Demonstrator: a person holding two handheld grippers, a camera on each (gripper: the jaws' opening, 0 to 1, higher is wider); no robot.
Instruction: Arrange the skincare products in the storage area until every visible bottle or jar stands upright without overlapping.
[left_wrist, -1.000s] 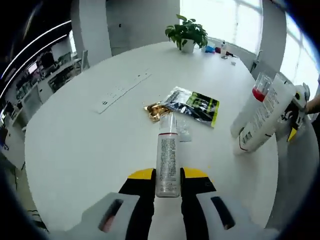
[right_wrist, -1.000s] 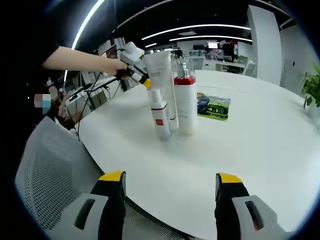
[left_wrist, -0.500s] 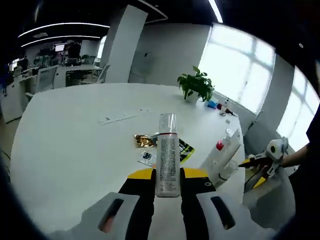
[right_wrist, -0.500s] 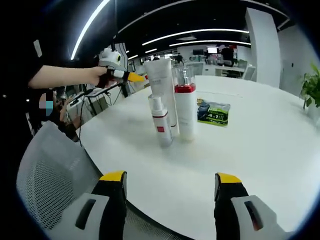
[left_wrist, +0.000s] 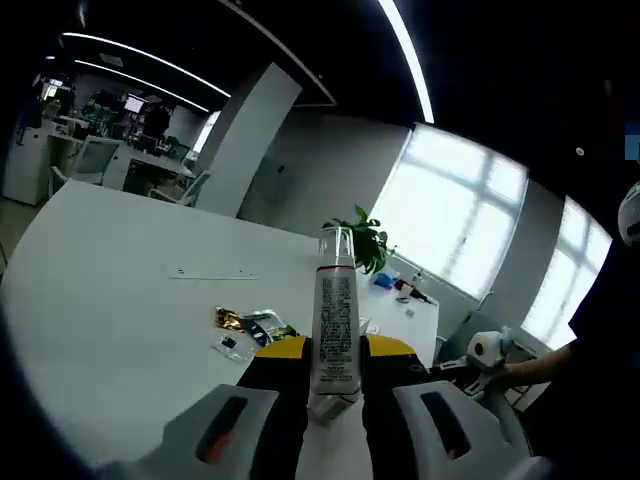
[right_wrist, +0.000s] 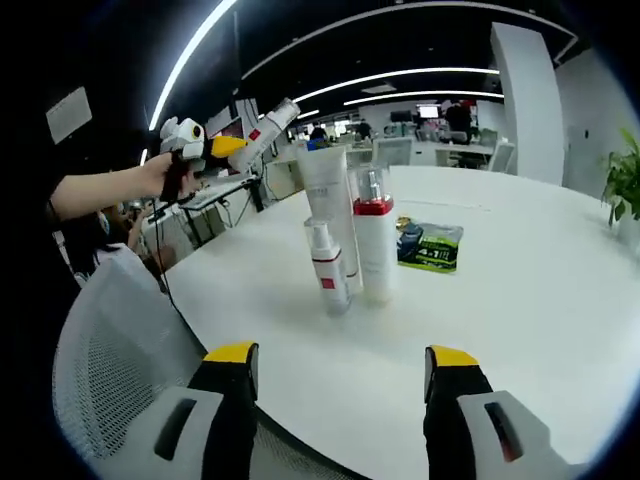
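- The white round desk (right_wrist: 560, 330) carries three upright products near its edge: a tall white tube (right_wrist: 328, 195), a pump bottle with a red collar (right_wrist: 373, 240), and a small spray bottle (right_wrist: 328, 262), all close together.
- The left tool (right_wrist: 222, 146) is clamped on a slim clear-capped bottle (left_wrist: 335, 325), held up off the desk; set down carelessly, it could topple the crowded trio.
- The right tool (right_wrist: 345, 375), jaws apart and empty, hangs at the desk edge.
- Snack packets (right_wrist: 428, 247) beyond the bottles narrow the landing space.

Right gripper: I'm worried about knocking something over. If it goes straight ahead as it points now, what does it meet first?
Probably the small pump bottle, standing ahead of the open right gripper in front of the red-collared bottle; depth is unclear.
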